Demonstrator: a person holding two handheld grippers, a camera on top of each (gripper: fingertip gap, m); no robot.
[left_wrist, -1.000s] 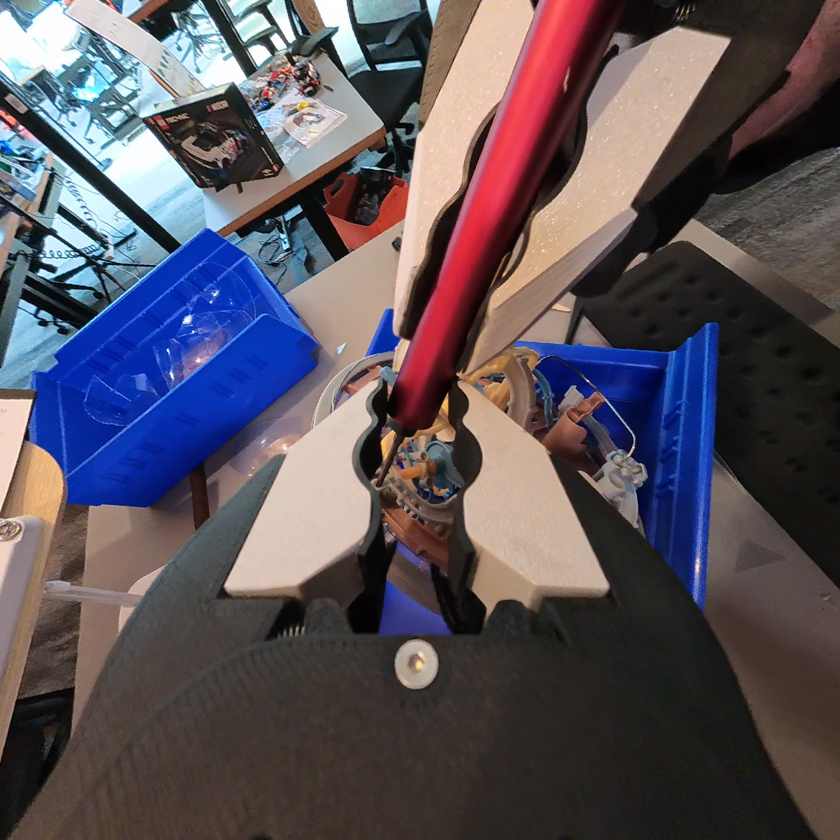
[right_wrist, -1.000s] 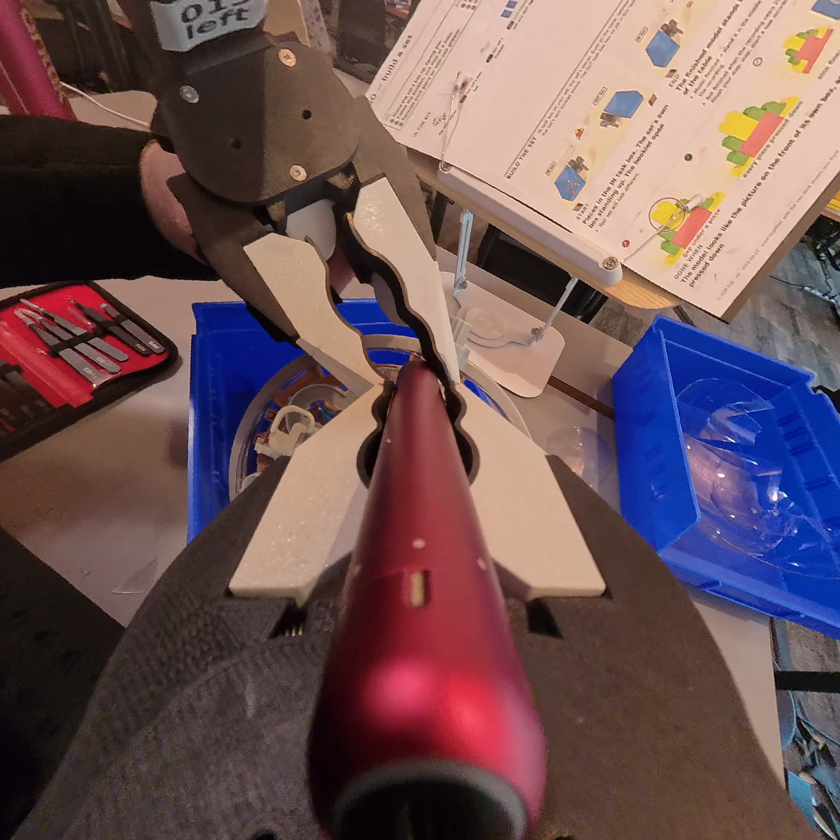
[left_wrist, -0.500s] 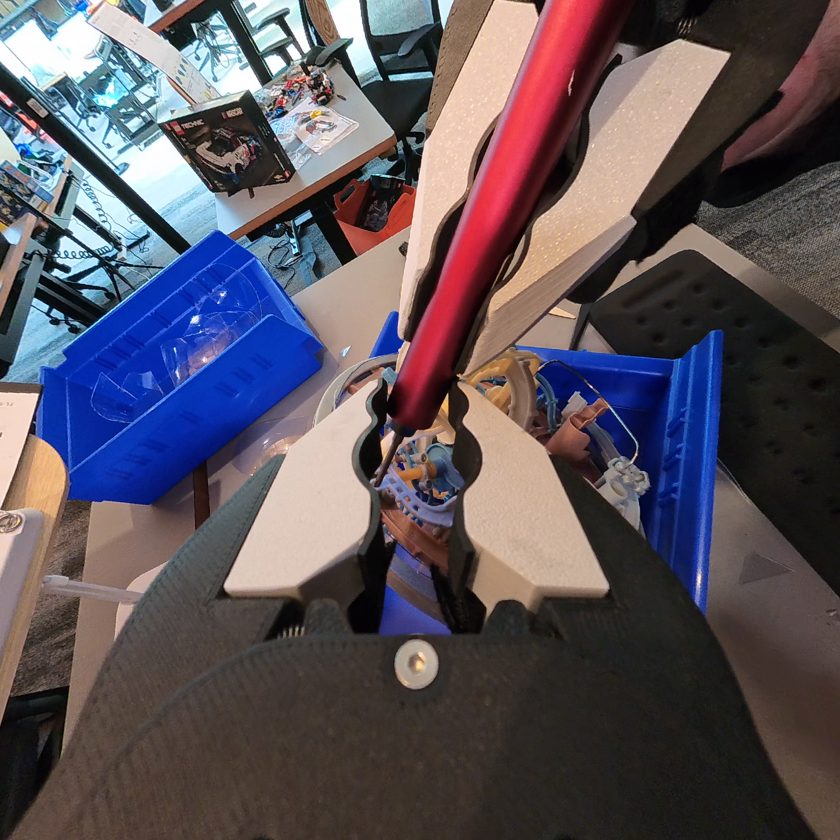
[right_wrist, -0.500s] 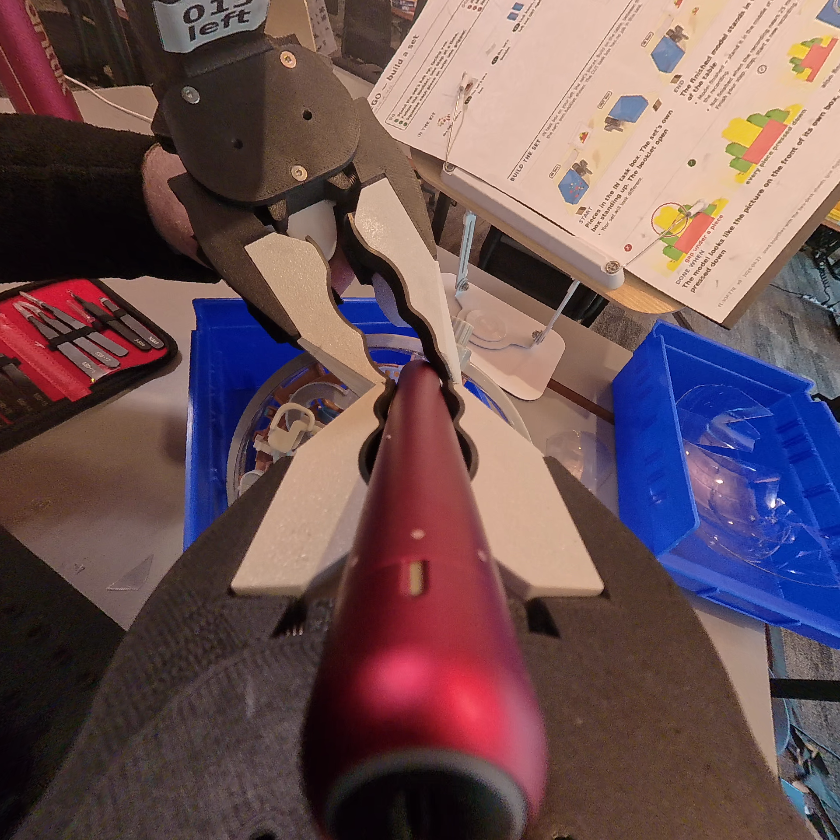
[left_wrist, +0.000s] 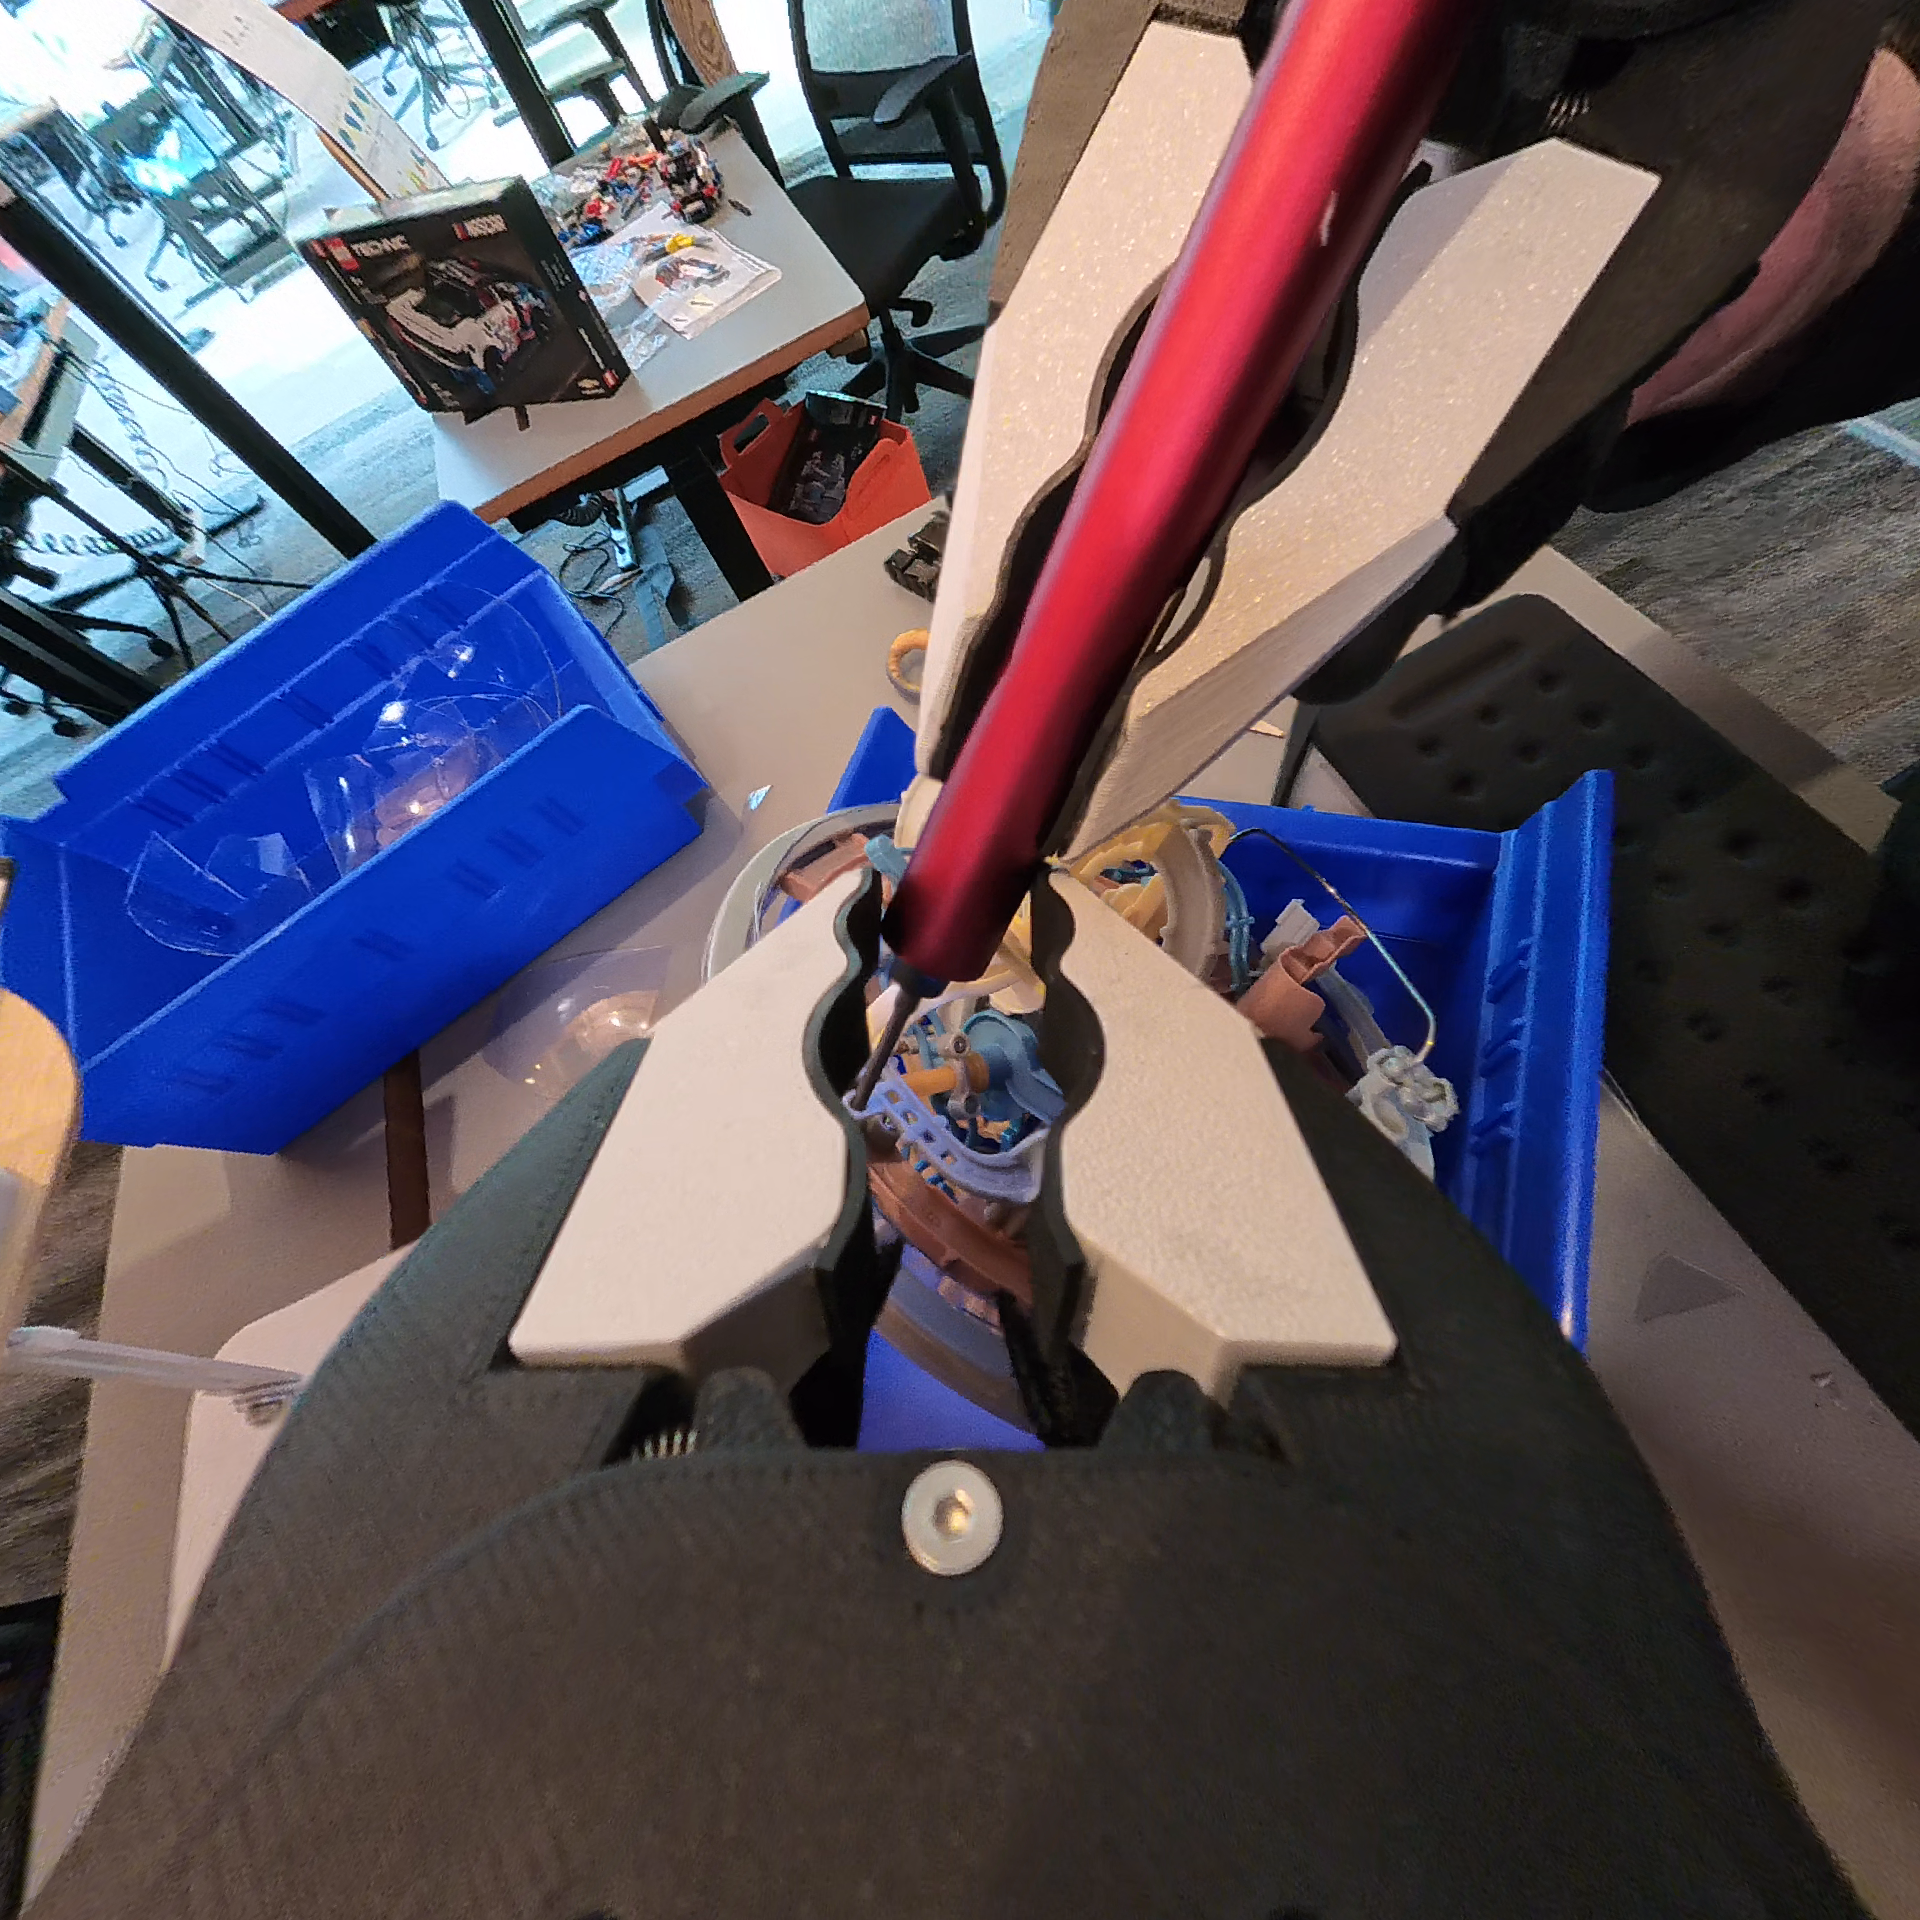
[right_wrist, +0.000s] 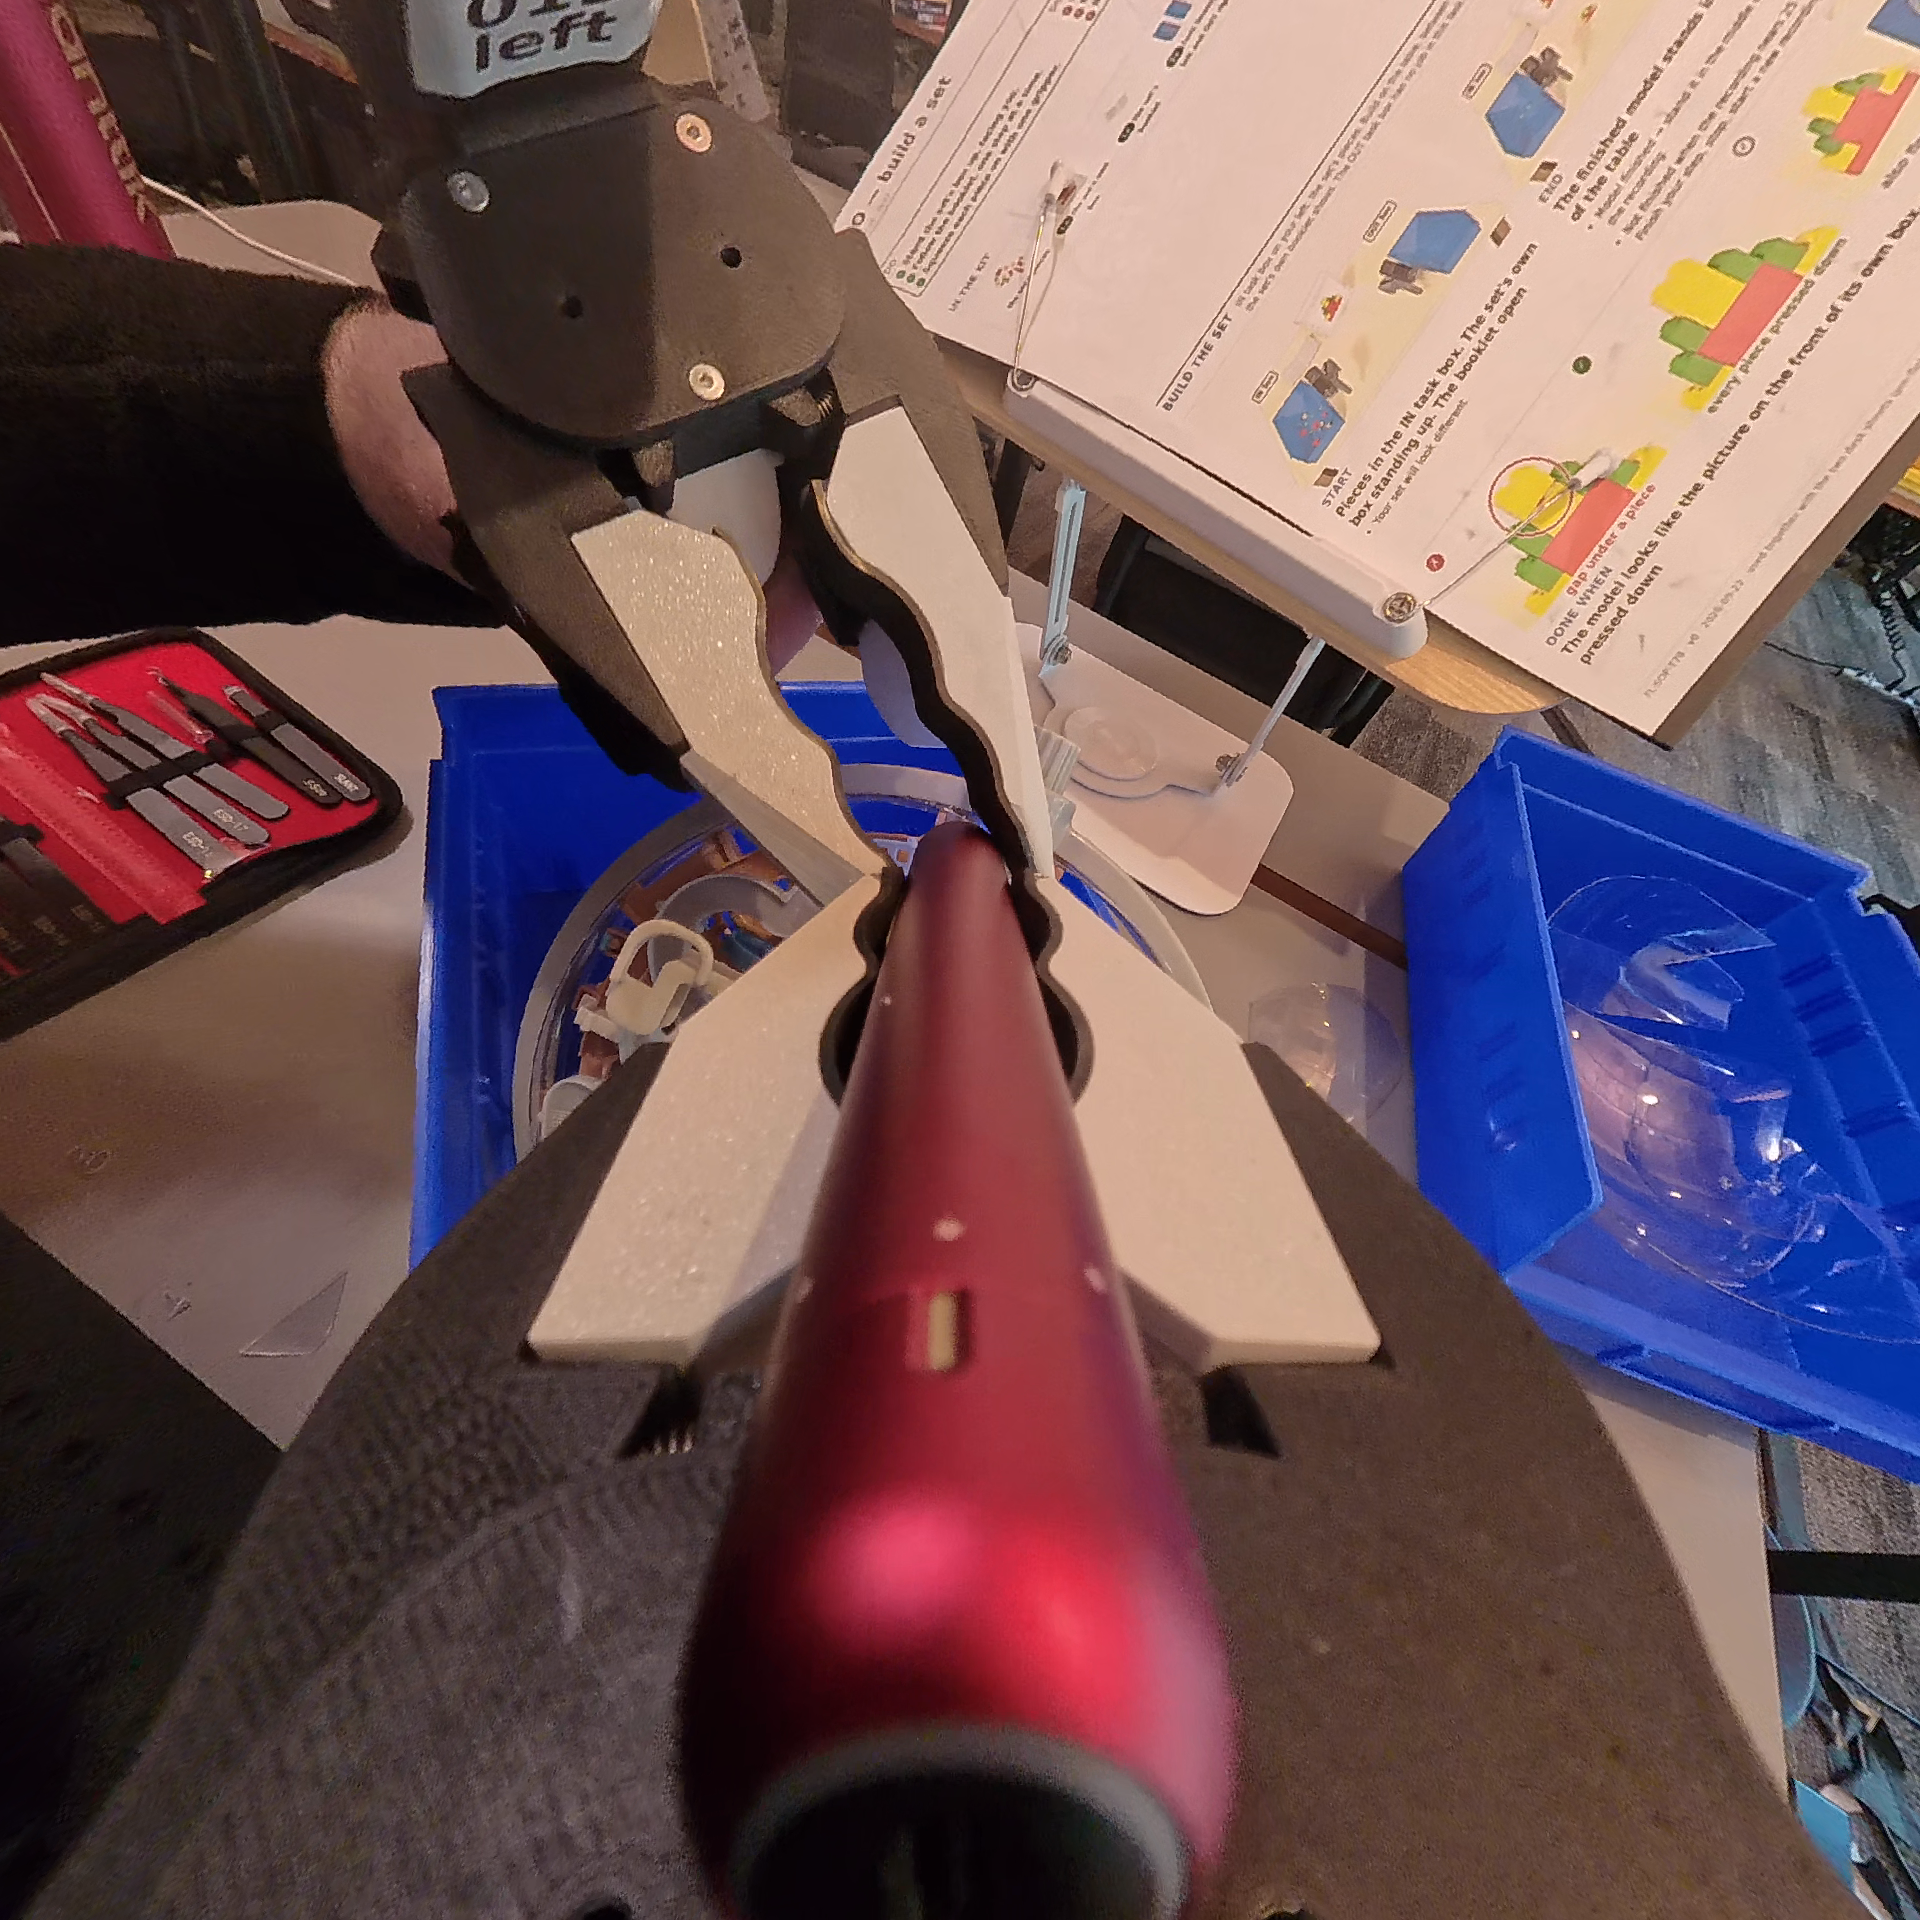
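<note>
My right gripper (right_wrist: 961, 894) is clenched around a red screwdriver (right_wrist: 956, 1351), a smooth, matte-metal cylinder that tapers to a thin dark bit (left_wrist: 881, 1044). The bit's point rests on a pale blue latticed part of the plastic model (left_wrist: 961, 1101), a tangle of cream rings, brown pieces and blue pipes set in a round grey ring. That model sits inside the near blue bin (left_wrist: 1527, 997), a hard moulded plastic tub.

My left gripper (left_wrist: 956, 883) straddles the model from the opposite side, its flat grey fingers with wavy black edges parted just wide enough that the screwdriver's lower end passes between their tips; whether they press on the model I cannot tell, as my own fingers block the contact.

Beside the near blue bin stands a second blue bin (right_wrist: 1662, 1091) holding clear, curved plastic shell pieces (right_wrist: 1704, 1101). Between the two bins a clear dome (right_wrist: 1320, 1039) lies on the grey table (right_wrist: 208, 1091). Behind the near bin a white stand (right_wrist: 1174, 821) props a slanted board with a printed sheet (right_wrist: 1403, 260). On the other side of the near bin lies an open red-lined case of black tweezers (right_wrist: 177, 790).
</note>
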